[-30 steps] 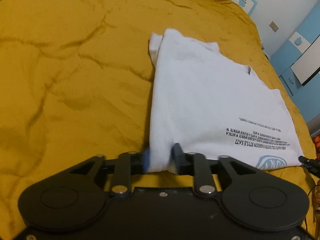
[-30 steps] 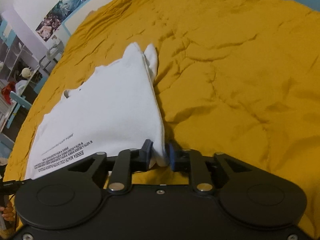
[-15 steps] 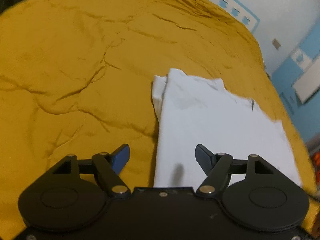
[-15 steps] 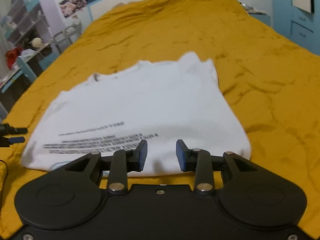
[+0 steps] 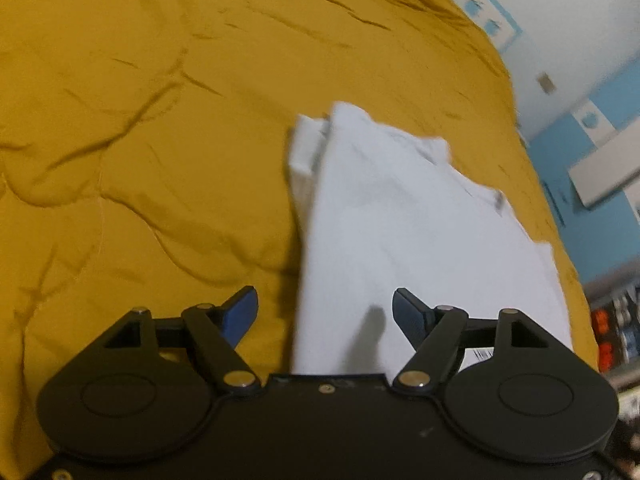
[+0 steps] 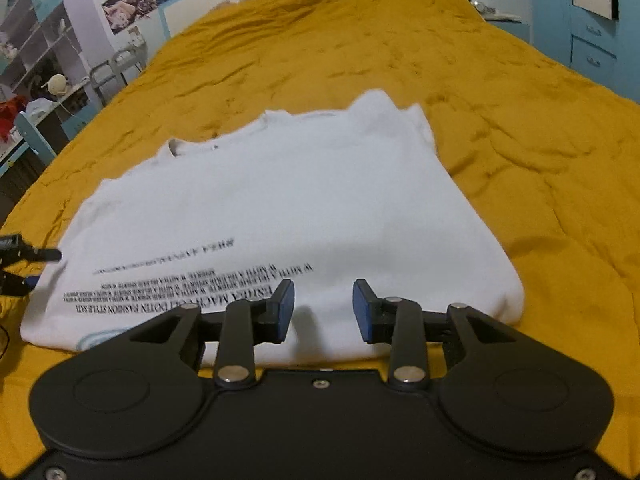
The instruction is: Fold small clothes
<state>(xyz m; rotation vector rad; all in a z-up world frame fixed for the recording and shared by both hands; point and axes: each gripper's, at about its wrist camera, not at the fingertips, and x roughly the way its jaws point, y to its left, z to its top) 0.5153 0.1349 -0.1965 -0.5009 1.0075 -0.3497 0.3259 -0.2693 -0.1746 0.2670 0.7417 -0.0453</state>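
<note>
A white T-shirt (image 6: 280, 216) with black printed text lies folded flat on the mustard-yellow bedspread (image 6: 520, 120). In the left wrist view the same T-shirt (image 5: 400, 232) runs away from me, its folded edge on the left. My left gripper (image 5: 325, 308) hovers over that near corner, jaws wide and still opening, nothing pressed between the pads. My right gripper (image 6: 323, 309) hangs above the shirt's near edge, jaws apart and opening, holding nothing. The other gripper's tip (image 6: 28, 256) shows at the left edge of the right wrist view.
The yellow bedspread (image 5: 140, 140) is wrinkled and spreads wide left of the shirt. Blue cabinets (image 6: 592, 40) stand at the far right, shelves and a desk with clutter (image 6: 36, 92) at the far left. The wall (image 5: 560, 20) rises behind the bed.
Both grippers let go of the shirt's corners and opened. They drew back from the cloth, and the shirt now lies flat on the bed.
</note>
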